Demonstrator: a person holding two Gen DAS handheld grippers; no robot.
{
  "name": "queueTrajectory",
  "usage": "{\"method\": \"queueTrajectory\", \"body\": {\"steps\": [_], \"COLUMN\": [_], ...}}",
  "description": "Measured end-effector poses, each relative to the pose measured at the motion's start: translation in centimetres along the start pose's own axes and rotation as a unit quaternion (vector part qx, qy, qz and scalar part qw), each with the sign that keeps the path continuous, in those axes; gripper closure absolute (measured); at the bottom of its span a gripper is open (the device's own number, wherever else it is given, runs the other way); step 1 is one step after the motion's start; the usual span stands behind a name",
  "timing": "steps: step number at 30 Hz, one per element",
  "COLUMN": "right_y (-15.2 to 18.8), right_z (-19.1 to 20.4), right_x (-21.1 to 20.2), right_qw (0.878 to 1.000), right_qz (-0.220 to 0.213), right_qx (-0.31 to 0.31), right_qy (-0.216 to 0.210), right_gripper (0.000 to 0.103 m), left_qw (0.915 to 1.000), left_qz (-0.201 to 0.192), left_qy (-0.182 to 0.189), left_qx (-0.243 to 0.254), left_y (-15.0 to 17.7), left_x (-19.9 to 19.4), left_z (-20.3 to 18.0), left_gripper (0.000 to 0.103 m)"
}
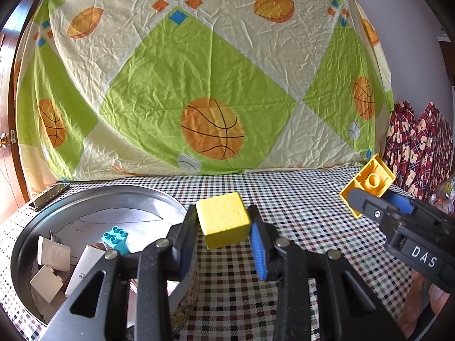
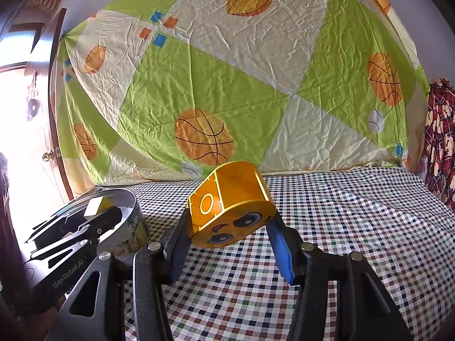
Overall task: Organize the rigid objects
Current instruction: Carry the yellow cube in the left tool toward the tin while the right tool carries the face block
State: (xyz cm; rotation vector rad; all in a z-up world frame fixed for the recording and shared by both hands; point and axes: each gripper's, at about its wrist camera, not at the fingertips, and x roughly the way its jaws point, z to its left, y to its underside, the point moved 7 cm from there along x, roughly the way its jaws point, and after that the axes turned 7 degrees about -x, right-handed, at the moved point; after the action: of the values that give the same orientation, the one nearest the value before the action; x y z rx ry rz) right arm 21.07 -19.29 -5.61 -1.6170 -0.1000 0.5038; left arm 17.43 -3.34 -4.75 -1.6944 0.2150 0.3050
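Yellow cube [image 1: 224, 220] sits clamped in my left gripper [image 1: 226, 227], hanging above the checked bench [image 1: 298, 204] beside the round tin [image 1: 93, 199]. My right gripper [image 2: 227, 227] pinches an orange face block [image 2: 231, 209], lifted over the same bench.

The left gripper's fingers [image 1: 186, 241] are hiding the near wall of the round tin [image 1: 93, 196], the bottom picture edge is cutting off its rim, and the white pieces [image 1: 54, 255] inside are staying too unclear to identify.
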Motion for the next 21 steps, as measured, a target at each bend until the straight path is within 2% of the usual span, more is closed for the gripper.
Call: {"method": "queueTrajectory", "body": {"steps": [21], "right_y": [-0.2], "right_z": [1.4], "right_x": [-0.7], "right_qw": [1.000], "right_qz": [-0.015], "right_qx": [-0.010], "right_qy": [-0.007], "right_gripper": [0.049], "left_qw": [0.9999], "left_qz": [-0.011], "left_qy": [-0.005], "left_qx": [-0.011], "left_y": [0.1], "left_x": [-1.5], "left_z": [1.5], "left_gripper": [0.069]}}
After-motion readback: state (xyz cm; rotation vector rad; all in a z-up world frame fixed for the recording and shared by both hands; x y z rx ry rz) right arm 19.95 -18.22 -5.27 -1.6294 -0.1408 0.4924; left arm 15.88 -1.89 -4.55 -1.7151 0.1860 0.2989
